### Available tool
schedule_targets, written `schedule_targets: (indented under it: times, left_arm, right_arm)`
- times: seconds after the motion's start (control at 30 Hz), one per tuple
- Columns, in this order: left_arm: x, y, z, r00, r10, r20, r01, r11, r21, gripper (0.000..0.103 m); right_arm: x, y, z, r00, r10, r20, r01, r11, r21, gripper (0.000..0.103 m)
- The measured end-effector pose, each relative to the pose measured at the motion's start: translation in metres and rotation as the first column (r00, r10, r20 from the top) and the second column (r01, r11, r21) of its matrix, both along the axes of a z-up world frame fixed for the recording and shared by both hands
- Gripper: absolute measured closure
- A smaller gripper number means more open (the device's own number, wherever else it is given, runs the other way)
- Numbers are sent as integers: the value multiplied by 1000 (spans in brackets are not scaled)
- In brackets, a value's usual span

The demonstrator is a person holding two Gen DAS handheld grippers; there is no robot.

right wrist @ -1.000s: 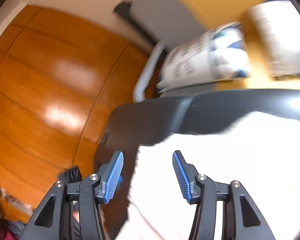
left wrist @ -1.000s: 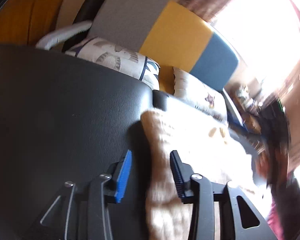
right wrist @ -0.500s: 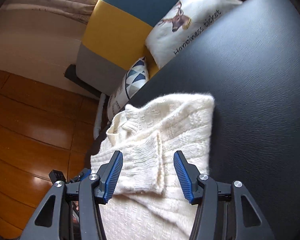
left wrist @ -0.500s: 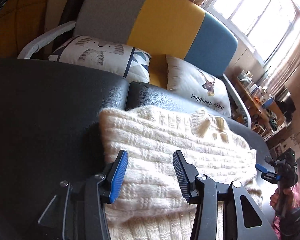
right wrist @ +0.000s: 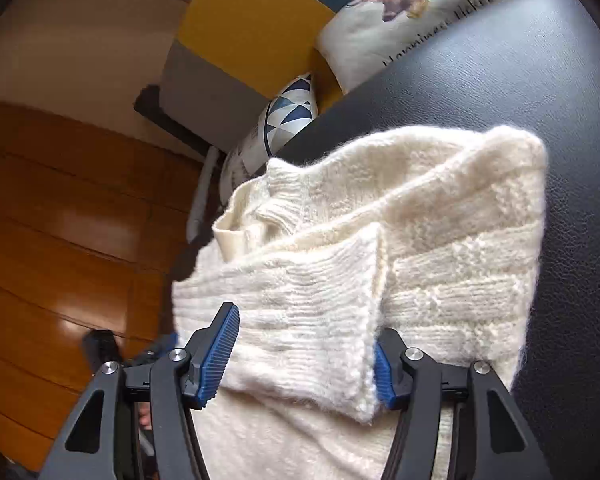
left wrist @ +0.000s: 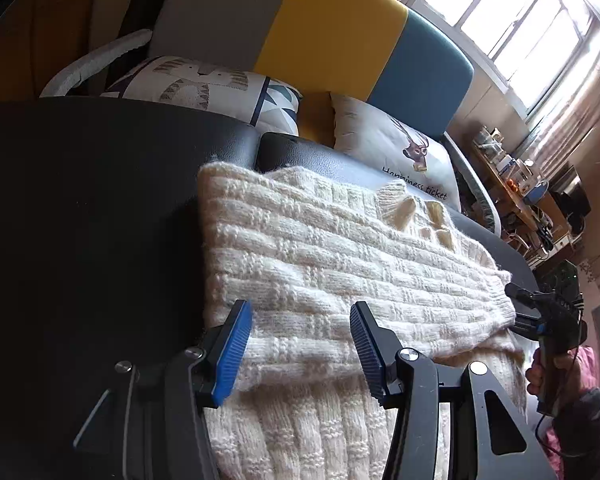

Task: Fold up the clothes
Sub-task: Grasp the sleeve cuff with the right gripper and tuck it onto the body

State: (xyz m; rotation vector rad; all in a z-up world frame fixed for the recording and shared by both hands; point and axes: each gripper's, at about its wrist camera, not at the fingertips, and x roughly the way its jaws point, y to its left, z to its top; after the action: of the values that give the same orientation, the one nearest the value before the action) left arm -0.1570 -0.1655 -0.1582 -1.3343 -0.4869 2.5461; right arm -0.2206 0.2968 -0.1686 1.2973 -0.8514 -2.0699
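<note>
The bottom of the sweater (left wrist: pixel 320 280) runs off the picture's lower edge. In the right wrist view, the ribbed sleeve end (right wrist: pixel 300 320) hides most of one blue pad (right wrist: pixel 382 376) of the right tool (right wrist: pixel 300 354). The things on the far shelf (left wrist: pixel 512 176) are too small to tell.

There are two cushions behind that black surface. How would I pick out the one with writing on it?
Find the sofa back with grey, yellow and blue panels, behind the black surface where the cream sweater lies. Two cushions lean against it. Yours is the cushion under the blue panel: plain white, with a deer head and a line of script, whereas its neighbour has triangles and an animal drawing.
</note>
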Motion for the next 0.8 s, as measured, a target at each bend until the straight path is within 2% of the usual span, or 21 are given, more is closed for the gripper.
schedule_targets:
  times: [0.03,0.07,0.17,0.23,0.27,0.3,0.4,0.47,0.5,0.57,0.63,0.8]
  left_arm:
    - [3,0,0,1000,-2,-1,2,1000,1,50]
    - [5,-1,-1,1000,-4,1,4,1000,5,50]
    - [13,-2,-1,1000,-10,8,10,1000,23,49]
    - [18,-3,-1,1000,-13,10,13,1000,28,48]
    - [21,-3,-1,1000,-15,10,14,1000,28,47]
    - [23,-4,-1,1000,-16,10,16,1000,28,47]
    - [28,-6,1,1000,-14,5,14,1000,25,47]
    - [33,-9,5,1000,-7,-10,8,1000,17,47]
    - [34,-13,7,1000,-2,-15,3,1000,22,47]
    - [36,-23,8,1000,11,-19,-11,999,32,47]
    - [32,-37,9,999,41,-17,-41,999,25,46]
    - [9,-69,5,994,104,27,-106,988,110,46]
  right_arm:
    - [3,-5,3,999,12,-31,-11,1000,28,37]
    - [5,-12,5,997,33,-64,-29,998,55,30]
    - [6,-29,10,992,91,-92,-74,982,175,28]
    - [2,-33,12,998,23,-51,-10,967,254,55]
    - [2,-35,15,998,10,-59,7,962,273,94]
    - [2,-37,19,997,2,-75,20,958,287,96]
    - [8,-40,44,985,-13,-171,64,952,299,96]
    - [15,-35,60,971,-49,-234,129,931,340,96]
    - [18,-33,64,968,-57,-246,154,904,398,96]
    - [20,-28,53,975,-69,-212,167,856,490,96]
    - [21,-22,32,986,-78,-146,141,857,496,96]
    - [25,-11,12,982,-133,-134,177,899,401,94]
